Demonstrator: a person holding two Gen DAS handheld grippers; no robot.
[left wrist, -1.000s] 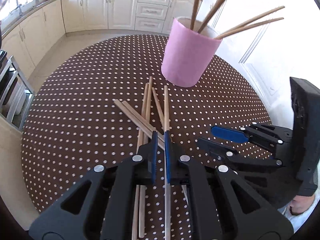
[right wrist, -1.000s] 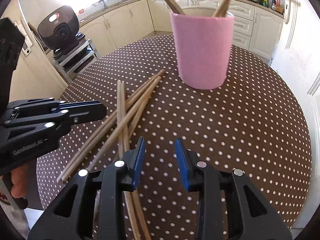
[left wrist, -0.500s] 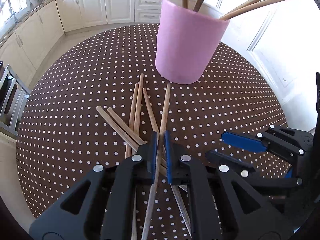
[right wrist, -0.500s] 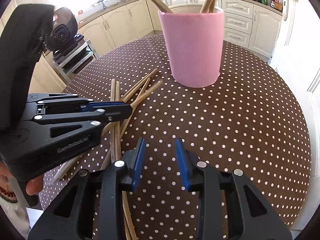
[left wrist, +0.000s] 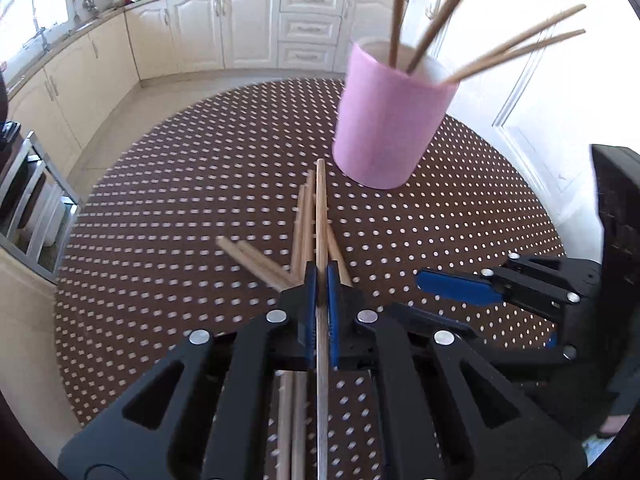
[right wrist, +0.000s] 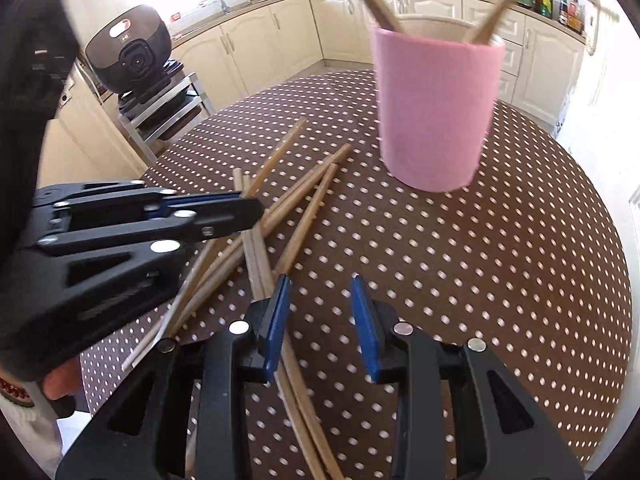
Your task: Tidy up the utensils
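Fingers (left wrist: 310, 312) of the left gripper (left wrist: 319, 280) pinch one chopstick (left wrist: 321, 208) above the loose chopsticks (right wrist: 296, 208) on the tabletop (right wrist: 500, 260); right gripper (right wrist: 321, 292) fingers spread, empty. Step in hand: pick-up. Next, probably: lift, tip upright, drop into pink holder (left wrist: 390, 128).

One cup, two grippers, chopsticks everywhere

One pink cup (left wrist: 388, 128) holds four chopsticks (left wrist: 516, 52); about seven more chopsticks (right wrist: 296, 208) lie loose on one dotted table (left wrist: 180, 200), the exact count hidden; two grippers share the scene.
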